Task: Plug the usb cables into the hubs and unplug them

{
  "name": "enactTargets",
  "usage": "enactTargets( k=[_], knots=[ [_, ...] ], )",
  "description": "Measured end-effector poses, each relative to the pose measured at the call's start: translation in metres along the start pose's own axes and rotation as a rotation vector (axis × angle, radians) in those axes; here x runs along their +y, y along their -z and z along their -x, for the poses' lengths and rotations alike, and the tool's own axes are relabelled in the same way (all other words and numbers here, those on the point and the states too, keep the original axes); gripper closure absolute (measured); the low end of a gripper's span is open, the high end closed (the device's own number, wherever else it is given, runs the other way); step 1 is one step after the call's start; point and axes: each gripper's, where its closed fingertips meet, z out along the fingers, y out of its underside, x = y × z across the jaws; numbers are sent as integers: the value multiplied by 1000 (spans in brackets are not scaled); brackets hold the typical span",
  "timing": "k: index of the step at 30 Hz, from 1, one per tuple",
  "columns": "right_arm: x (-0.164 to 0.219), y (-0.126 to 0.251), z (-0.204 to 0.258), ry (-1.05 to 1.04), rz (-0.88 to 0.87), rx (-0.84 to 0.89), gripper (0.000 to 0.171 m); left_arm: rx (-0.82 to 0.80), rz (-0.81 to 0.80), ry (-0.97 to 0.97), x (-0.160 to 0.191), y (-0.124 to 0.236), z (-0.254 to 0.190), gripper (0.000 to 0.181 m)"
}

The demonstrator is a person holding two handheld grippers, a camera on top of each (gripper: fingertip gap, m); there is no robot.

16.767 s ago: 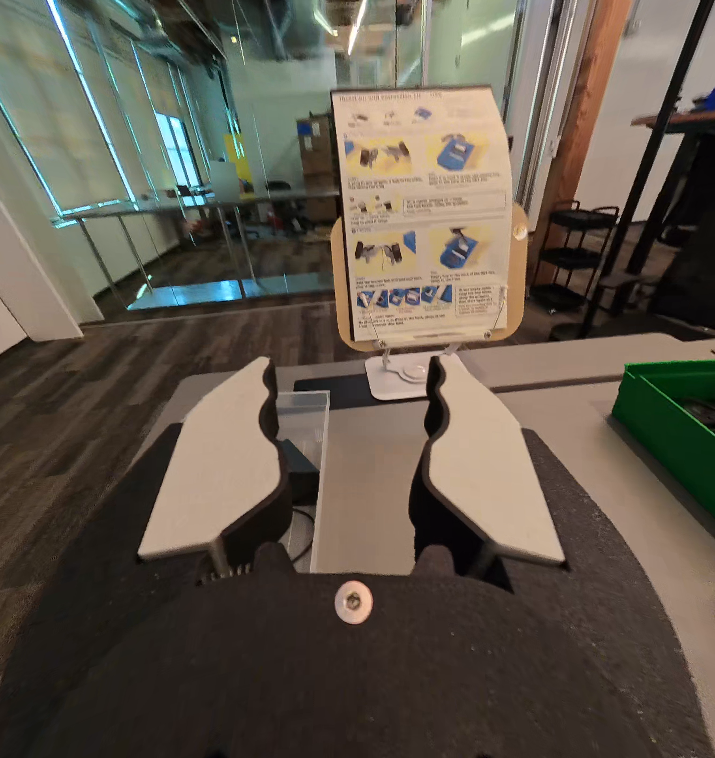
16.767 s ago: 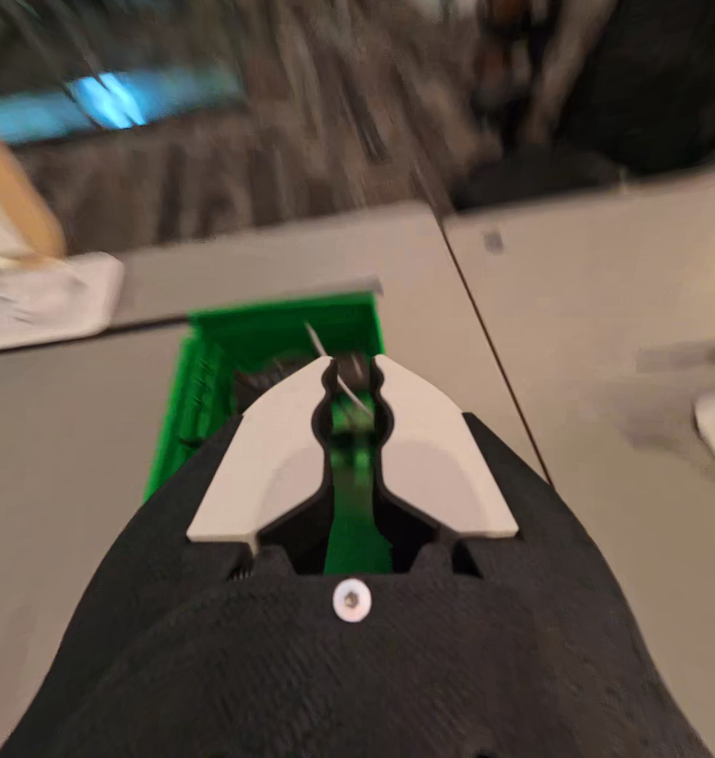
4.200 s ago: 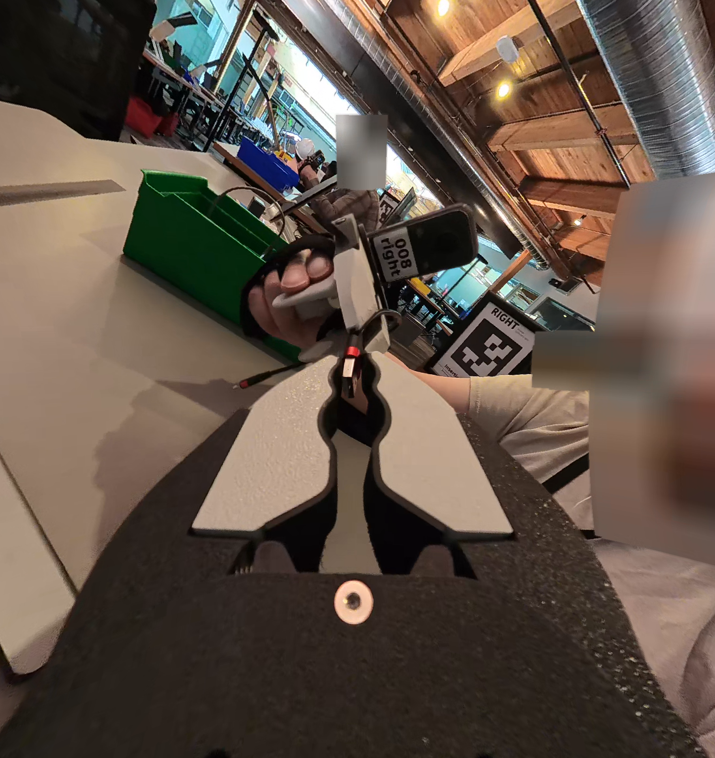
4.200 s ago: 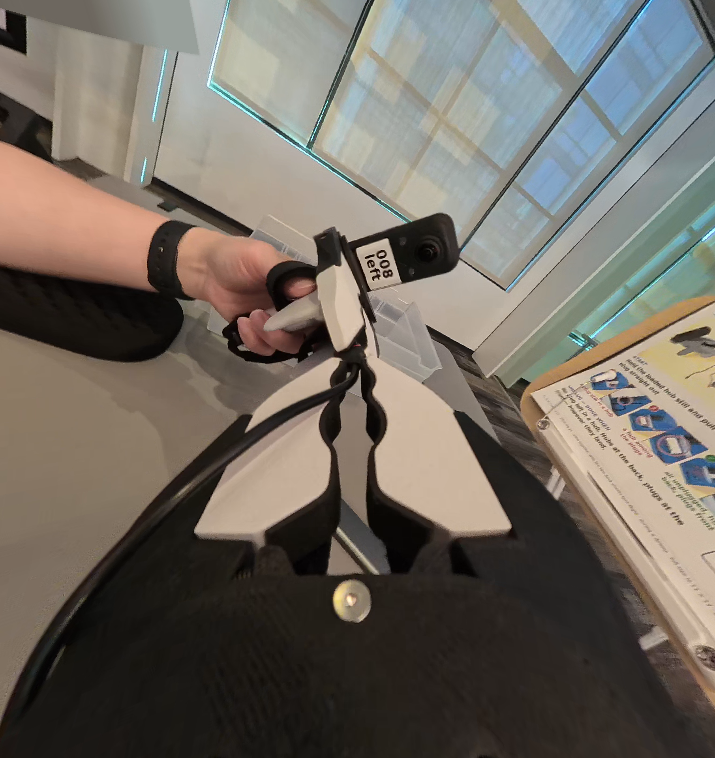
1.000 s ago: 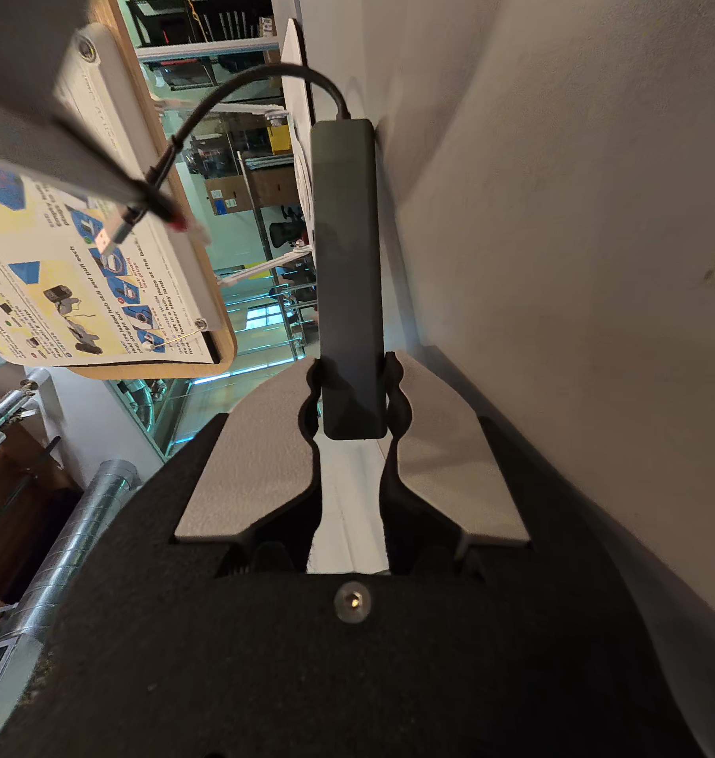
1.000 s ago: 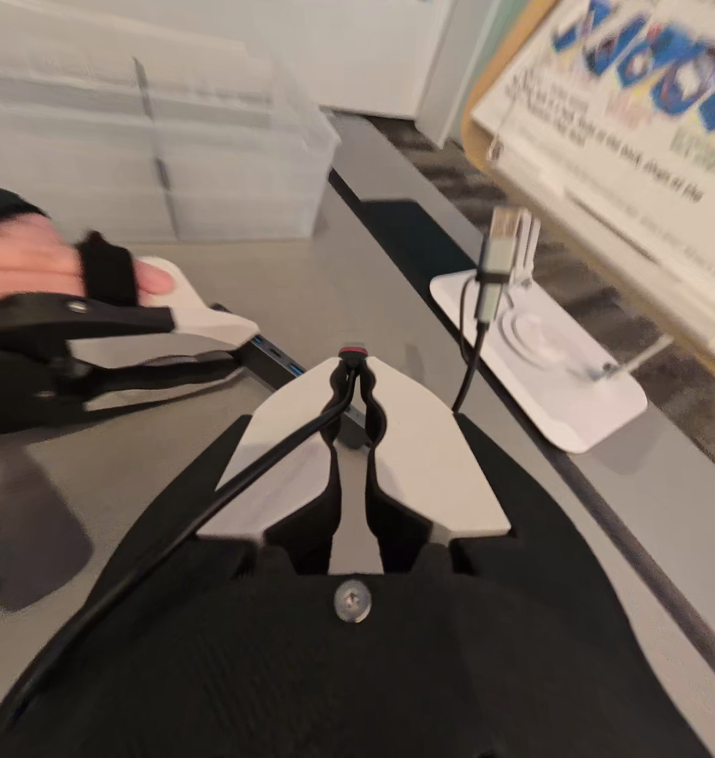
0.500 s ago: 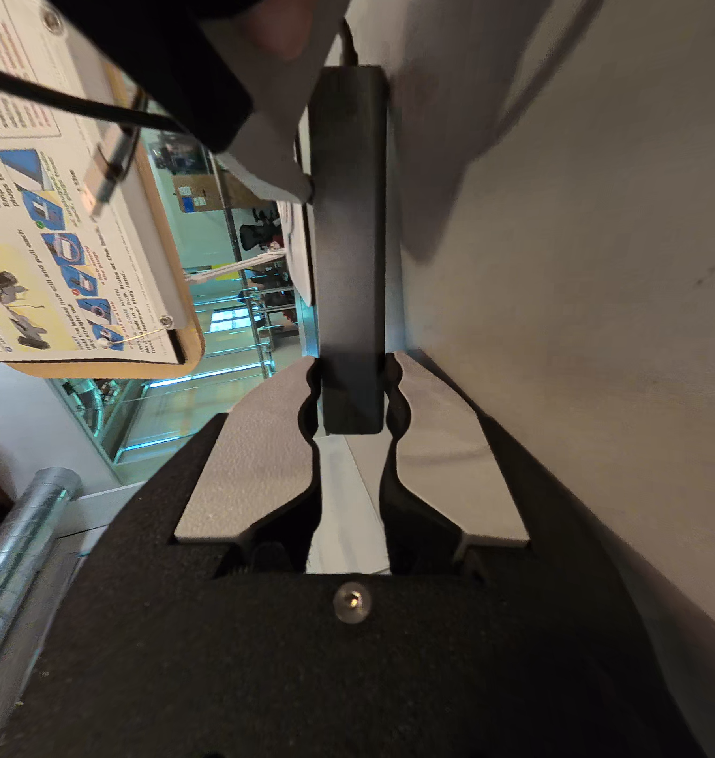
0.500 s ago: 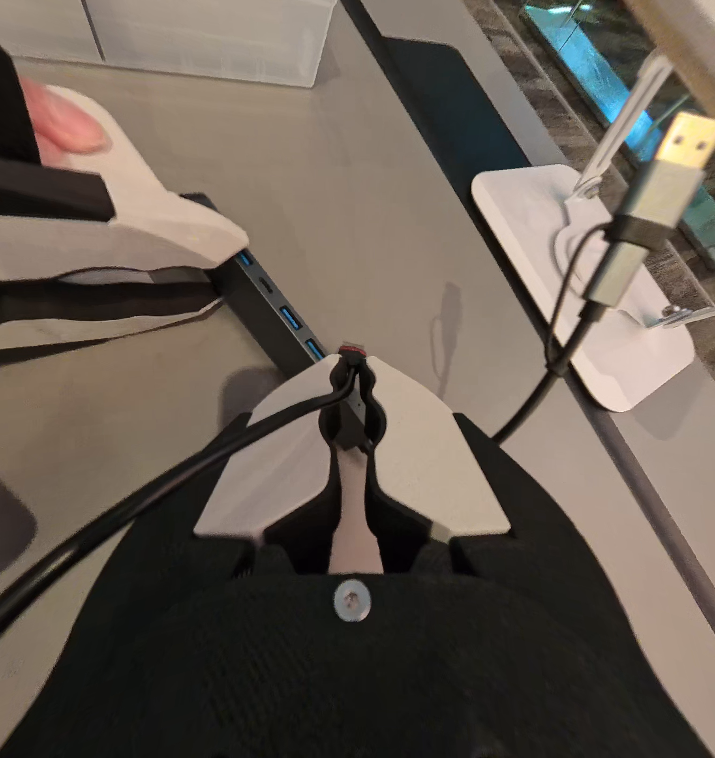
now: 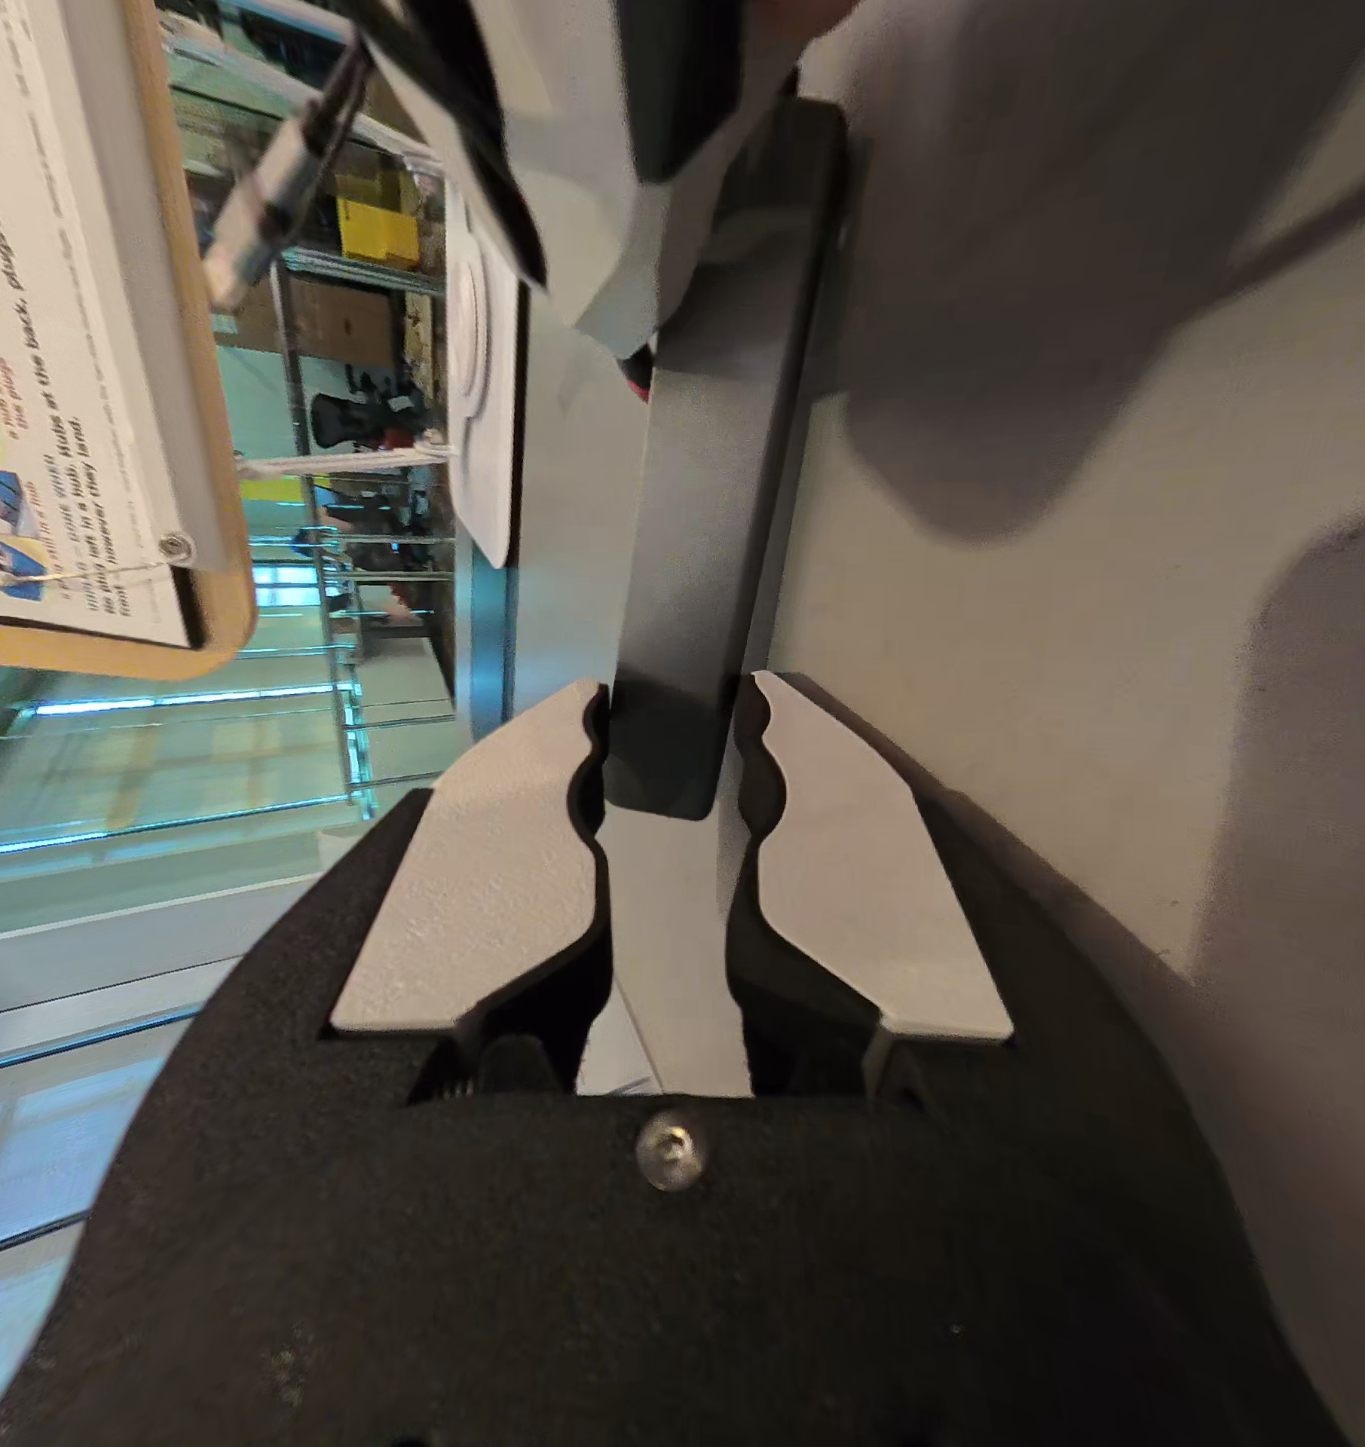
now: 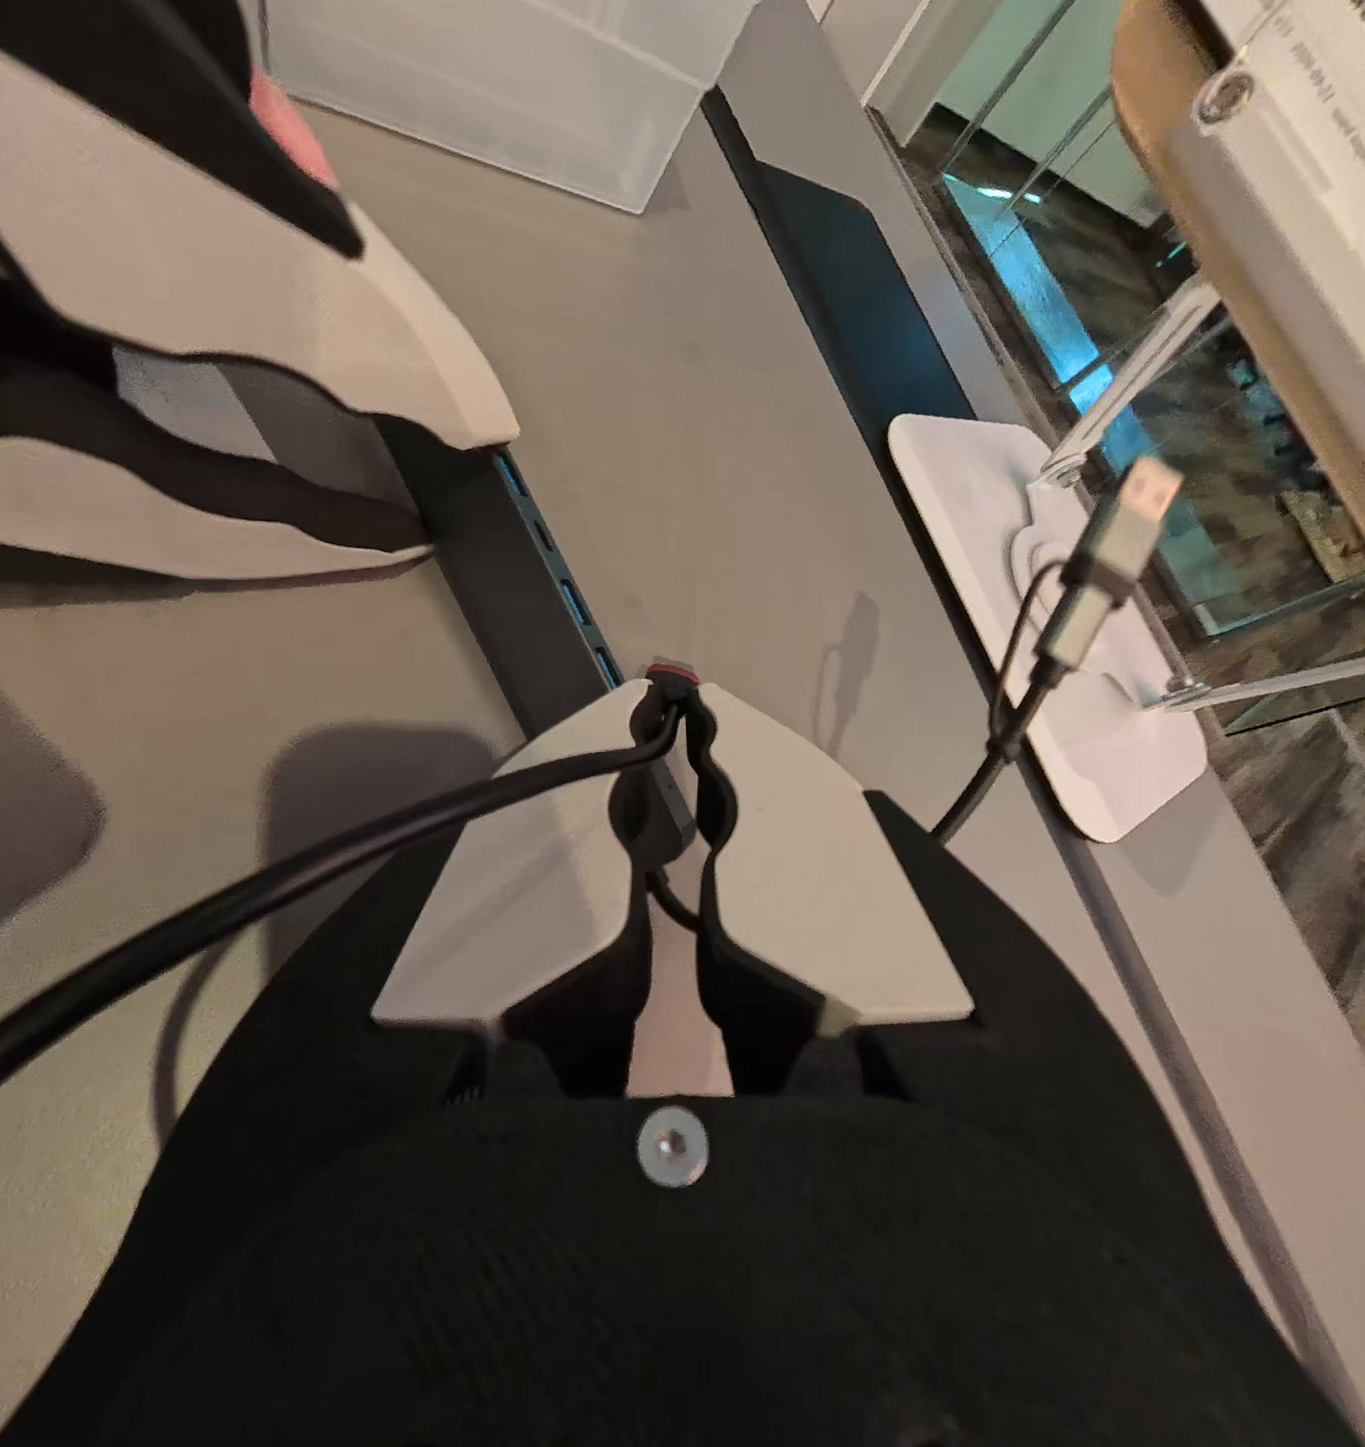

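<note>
My left gripper (image 9: 671,705) is shut on the near end of a dark grey USB hub (image 9: 726,470), which lies on the grey table (image 9: 1094,744). My right gripper (image 10: 675,689) is shut on a USB plug with a red collar (image 10: 669,671); its black cable (image 10: 272,885) trails left. The plug tip is at the hub's (image 10: 507,595) edge with the blue ports (image 10: 577,604). I cannot tell whether it is inside a port. In the left wrist view the right gripper (image 9: 624,235) hangs over the hub's far half. The left gripper (image 10: 311,438) shows at upper left in the right wrist view.
The hub's own lead ends in a silver USB plug (image 10: 1117,548) hanging in the air, also in the left wrist view (image 9: 264,196). An instruction sheet on a wooden board (image 9: 76,391) stands on a white base (image 10: 976,564). A clear plastic box (image 10: 507,78) sits at the back. My hands' fingertips stand some 7 cm from each other.
My right gripper has moved in closer with the red-collared plug, from beside the hub to right against its port edge. My left gripper still holds the hub in place.
</note>
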Motion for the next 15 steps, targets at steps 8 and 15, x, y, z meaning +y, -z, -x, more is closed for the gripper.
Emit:
enactTargets(
  k=[8, 15],
  knots=[
    [-2, -1, 21, -62, -13, -126, 164, 70, -3, 21, 5, -1, -12, 175],
    [-3, 6, 0, -157, -53, -110, 164, 333, -101, 441, -9, 10, -12, 149]
  ],
)
